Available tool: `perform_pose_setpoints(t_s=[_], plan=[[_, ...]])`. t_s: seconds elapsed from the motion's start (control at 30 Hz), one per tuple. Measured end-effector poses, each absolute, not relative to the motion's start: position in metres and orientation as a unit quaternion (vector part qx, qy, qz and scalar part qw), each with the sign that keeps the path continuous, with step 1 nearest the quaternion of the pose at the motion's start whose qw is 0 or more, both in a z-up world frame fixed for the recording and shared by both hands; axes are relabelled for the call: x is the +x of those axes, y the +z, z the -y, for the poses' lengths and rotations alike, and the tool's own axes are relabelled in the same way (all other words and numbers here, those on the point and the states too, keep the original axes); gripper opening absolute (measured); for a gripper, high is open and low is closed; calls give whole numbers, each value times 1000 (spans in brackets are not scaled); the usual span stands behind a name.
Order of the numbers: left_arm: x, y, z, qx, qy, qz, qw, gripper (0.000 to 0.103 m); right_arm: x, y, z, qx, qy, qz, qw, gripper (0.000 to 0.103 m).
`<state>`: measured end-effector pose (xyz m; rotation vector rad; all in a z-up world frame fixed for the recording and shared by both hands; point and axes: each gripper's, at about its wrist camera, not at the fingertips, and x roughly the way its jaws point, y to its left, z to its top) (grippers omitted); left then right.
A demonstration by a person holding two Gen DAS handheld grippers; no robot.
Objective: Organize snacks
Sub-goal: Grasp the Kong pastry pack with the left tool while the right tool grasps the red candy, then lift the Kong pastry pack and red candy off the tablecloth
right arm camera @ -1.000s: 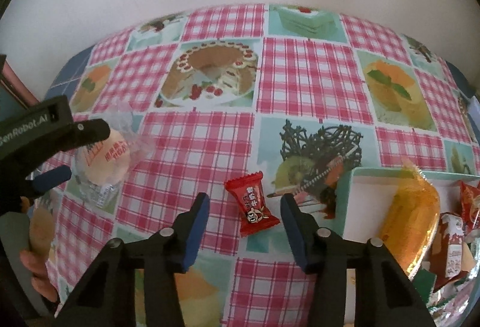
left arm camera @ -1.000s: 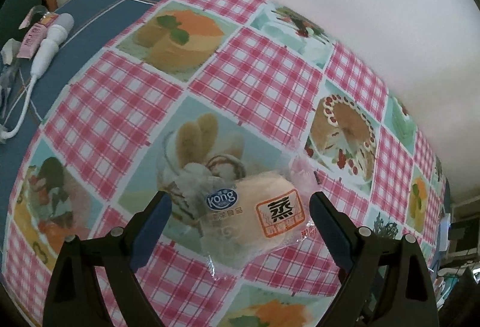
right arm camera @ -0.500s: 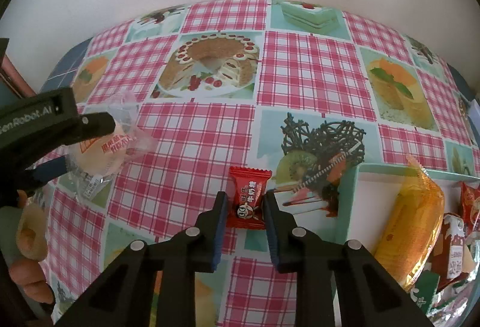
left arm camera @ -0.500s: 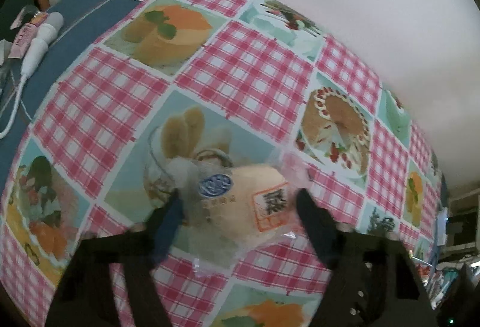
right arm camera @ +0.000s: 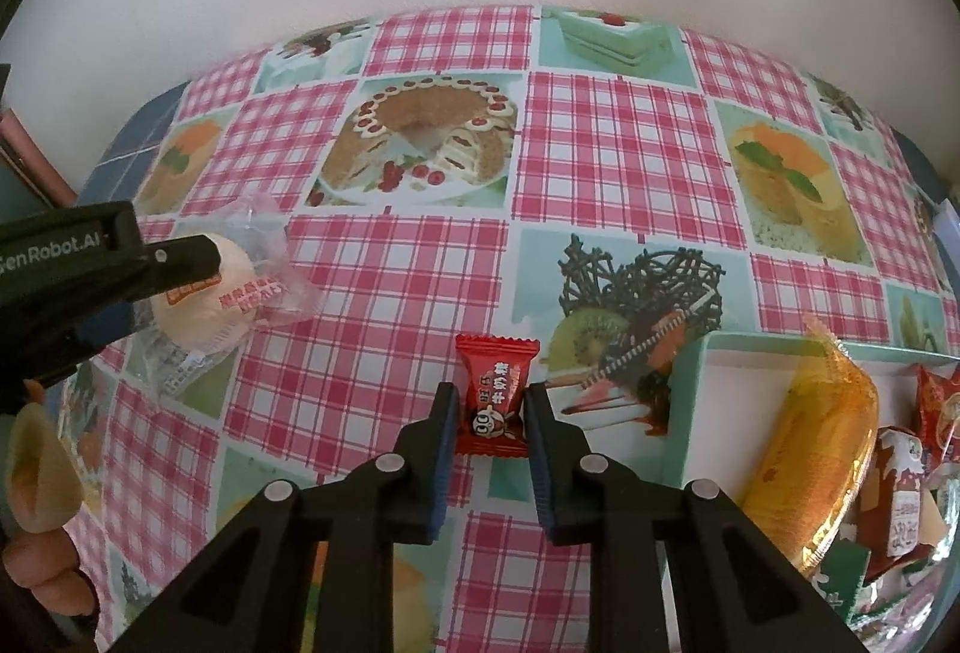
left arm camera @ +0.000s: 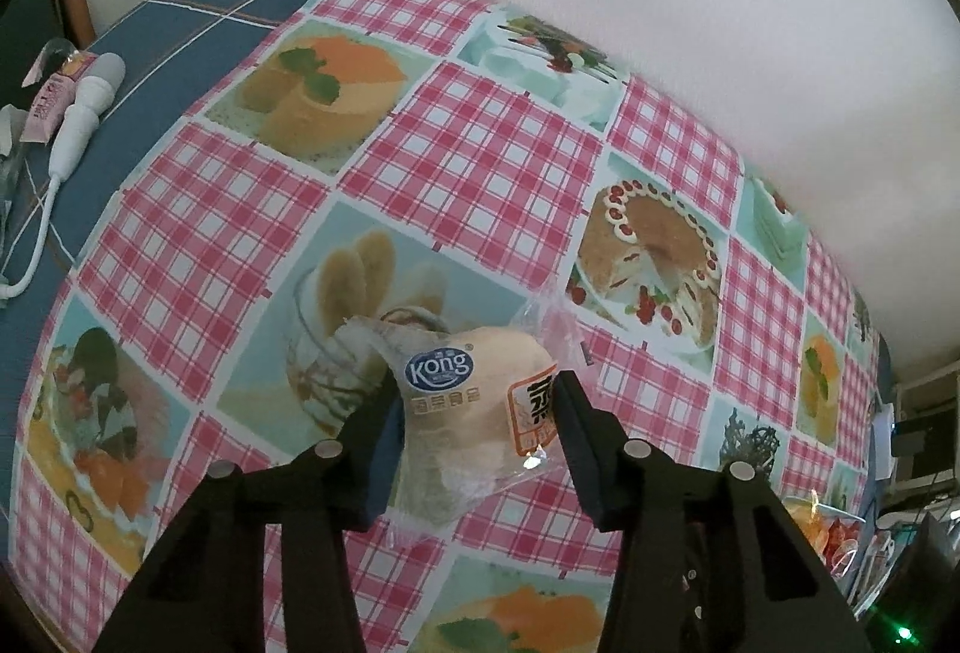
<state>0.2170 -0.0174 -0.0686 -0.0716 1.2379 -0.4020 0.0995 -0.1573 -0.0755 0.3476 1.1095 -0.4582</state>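
Snacks lie on the tablecloth (right arm camera: 624, 161), a pink gingham sheet with dessert pictures, and in the mint-rimmed tray (right arm camera: 696, 395) at the near right of the right wrist view, which already holds an orange packet (right arm camera: 822, 449) and a few smaller wrappers.

Both grips have just changed. A second ago the left gripper (left arm camera: 474, 401) stood wide around the steamed cake packet (left arm camera: 468, 413); now its jaws are closing, and both pads press into the clear wrapper, which bulges and stands up between them (the film crumples more than the cake does). In the right wrist view the same packet (right arm camera: 204, 305) sits at the far left, apart from the tray, with one black finger across it and part of the person's hand (right arm camera: 36, 485) below.

The right gripper (right arm camera: 487, 413) was open on either side of the red candy (right arm camera: 495, 395) a second ago; its jaws have since come together and now clamp the lower half of the wrapper, while the upper half sticks out toward the far side. The candy lies just left of the tray's corner.

For the task this means both pickups look secured at once: two loose snacks are gripped and neither has visibly left the cloth. I judge the next step to be lifting each and carrying it right, into the tray. The cake packet has the longer trip, and a slippery film could let it slide.
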Motion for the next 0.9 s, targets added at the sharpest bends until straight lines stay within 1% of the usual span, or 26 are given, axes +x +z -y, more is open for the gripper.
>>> perform_pose_setpoints(t_s=[0.23, 0.4, 0.47, 0.5, 0.53, 0.67, 0.83, 0.9], plan=[[216, -62, 17, -39, -192, -574, 795, 46, 95, -63, 160, 169, -215, -506, 818, 23], [217, -65, 13, -56, -189, -579, 791, 47, 94, -60, 159, 169, -216, -505, 818, 23], [217, -67, 14, -56, -191, -578, 791, 58, 95, -61, 159, 169, -215, -507, 817, 23], [218, -68, 15, -57, -189, -580, 790, 73, 95, -63, 159, 169, -215, -509, 817, 23], [218, -69, 16, -61, -188, -580, 790, 84, 95, -64, 159, 170, -215, -509, 816, 23], [219, -68, 23, -63, -196, -576, 791, 85, 94, -67, 160, 174, -215, -512, 813, 23], [220, -76, 39, -21, -179, -578, 796, 85, 95, -70, 161, 177, -214, -515, 811, 23], [221, -82, 42, -20, -178, -584, 792, 85, 95, -72, 162, 178, -214, -516, 810, 23]])
